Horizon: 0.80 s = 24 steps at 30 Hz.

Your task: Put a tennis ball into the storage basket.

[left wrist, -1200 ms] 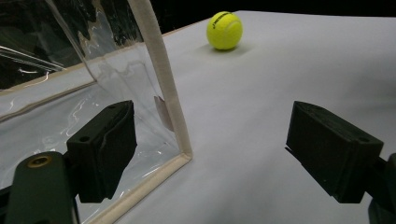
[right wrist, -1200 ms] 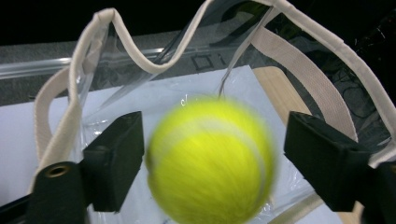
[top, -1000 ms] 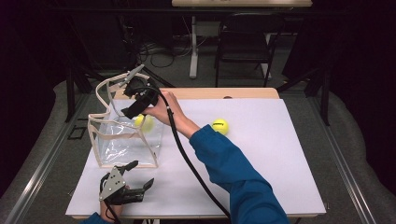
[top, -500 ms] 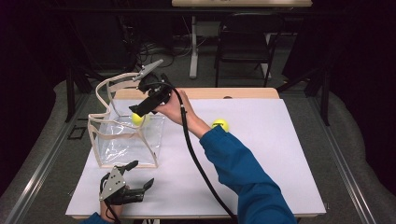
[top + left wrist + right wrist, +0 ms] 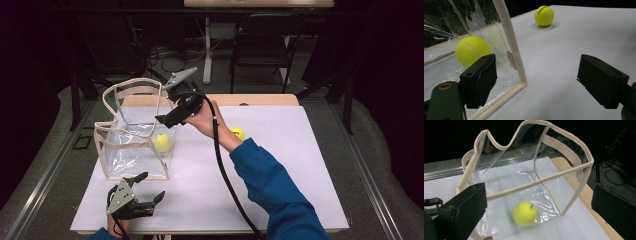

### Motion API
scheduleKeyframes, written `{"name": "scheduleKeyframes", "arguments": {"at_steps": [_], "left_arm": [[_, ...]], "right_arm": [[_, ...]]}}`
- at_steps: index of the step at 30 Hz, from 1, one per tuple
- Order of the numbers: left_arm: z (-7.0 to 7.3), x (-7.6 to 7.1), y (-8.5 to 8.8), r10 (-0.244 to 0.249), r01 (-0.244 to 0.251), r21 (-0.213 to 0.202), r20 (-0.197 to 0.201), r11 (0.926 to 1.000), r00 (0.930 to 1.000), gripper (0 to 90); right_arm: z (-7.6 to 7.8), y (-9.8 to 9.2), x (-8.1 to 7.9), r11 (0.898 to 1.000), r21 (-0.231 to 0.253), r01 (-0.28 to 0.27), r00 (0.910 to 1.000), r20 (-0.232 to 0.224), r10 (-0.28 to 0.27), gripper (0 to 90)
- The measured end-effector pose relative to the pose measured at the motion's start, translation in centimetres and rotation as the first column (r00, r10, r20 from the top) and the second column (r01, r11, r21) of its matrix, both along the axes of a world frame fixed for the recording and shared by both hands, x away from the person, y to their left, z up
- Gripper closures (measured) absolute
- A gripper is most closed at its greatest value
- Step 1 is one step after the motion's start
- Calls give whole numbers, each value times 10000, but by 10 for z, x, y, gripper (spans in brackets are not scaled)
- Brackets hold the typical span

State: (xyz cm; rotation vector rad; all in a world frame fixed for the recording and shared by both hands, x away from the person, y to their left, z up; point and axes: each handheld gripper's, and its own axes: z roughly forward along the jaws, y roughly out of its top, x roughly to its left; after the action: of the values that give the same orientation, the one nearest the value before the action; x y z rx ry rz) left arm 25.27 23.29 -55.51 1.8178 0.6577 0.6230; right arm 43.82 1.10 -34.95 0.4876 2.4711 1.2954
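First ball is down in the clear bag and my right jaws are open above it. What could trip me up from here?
1. The right gripper hangs close to the clear bag's soft rim; pulling away could snag it and tip the bag.
2. The ball in the bag lies loose, so a tipped bag may spill it.
3. The second ball sits free on the table; a clumsy approach may roll it off.

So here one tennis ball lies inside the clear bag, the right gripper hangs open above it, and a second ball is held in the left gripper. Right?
Not quite: the left gripper holds nothing. Its jaws stand open and empty near the table's front edge, as the left gripper view shows. The second ball lies loose on the table beyond the bag. The rest holds: one tennis ball inside the clear bag, right gripper open above it.
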Motion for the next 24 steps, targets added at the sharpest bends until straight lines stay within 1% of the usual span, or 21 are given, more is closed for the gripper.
{"name": "scheduleKeyframes", "arguments": {"at_steps": [2, 3, 5, 6, 9, 10, 12, 13, 14, 15, 17, 18, 19, 21, 23, 24], "left_arm": [[0, 0, 0, -4, 4, 0, 3, 10000, 10000, 161], [0, 0, 0, 19, -19, -11, -6, 10000, 10000, 161], [0, 0, 0, 10, -10, -19, -14, 10000, 10000, 161], [0, 0, -1, 14, -14, -27, -18, 10000, 10000, 161], [0, 0, -1, 14, -14, 16, -1, 10000, 10000, 161], [0, 0, -1, 14, -14, 16, -1, 10000, 10000, 161], [0, 0, -1, 37, -37, -19, -16, 10000, 10000, 161], [0, 0, -1, 37, -37, -19, -16, 10000, 10000, 161], [-1, 0, 0, 56, -56, 6, -12, 10000, 10000, 161], [-1, 0, 0, 56, -56, 6, -12, 10000, 10000, 161], [-1, 1, 0, 68, -68, 0, -34, 10000, 10000, 161], [-1, 1, 0, 68, -68, 0, -34, 10000, 10000, 161], [-1, 1, -1, 41, -40, 37, -17, 10000, 10000, 161], [-1, 0, -1, 32, -32, 51, -23, 10000, 10000, 161], [-1, 0, 0, 53, -53, 14, 7, 10000, 10000, 161], [-1, 0, 0, 53, -53, 14, 7, 10000, 10000, 161]], "right_arm": [[-2, -7, -1, 9999, 77, 68, 10000, 27, -68, 0], [-4, -13, -2, 9999, 109, 122, 9999, 18, -123, 0], [-5, -16, -3, 9998, 101, 163, 9999, -9, -163, 0], [-8, -23, -4, 9998, 97, 199, 9998, -63, -198, 0], [-14, -32, -5, 9995, 54, 302, 9995, -123, -301, 0], [-14, -32, -5, 9995, 54, 302, 9995, -123, -301, 0], [-22, -40, -7, 9992, -18, 396, 9990, -216, -396, 0], [-22, -40, -7, 9992, -18, 396, 9990, -216, -396, 0], [-27, -45, -8, 9990, -69, 448, 9986, -276, -450, 0], [-27, -45, -8, 9990, -69, 448, 9986, -276, -450, 0], [-35, -53, -10, 9987, -132, 495, 9980, -392, -500, 0], [-35, -53, -10, 9987, -132, 495, 9980, -392, -500, 0], [-41, -57, -11, 9982, -202, 563, 9975, -428, -571, 0], [-43, -60, -11, 9979, -210, 606, 9970, -469, -615, 0], [-50, -67, -12, 9973, -203, 711, 9957, -575, -722, 0], [-50, -67, -12, 9973, -203, 711, 9957, -575, -722, 0]]}}
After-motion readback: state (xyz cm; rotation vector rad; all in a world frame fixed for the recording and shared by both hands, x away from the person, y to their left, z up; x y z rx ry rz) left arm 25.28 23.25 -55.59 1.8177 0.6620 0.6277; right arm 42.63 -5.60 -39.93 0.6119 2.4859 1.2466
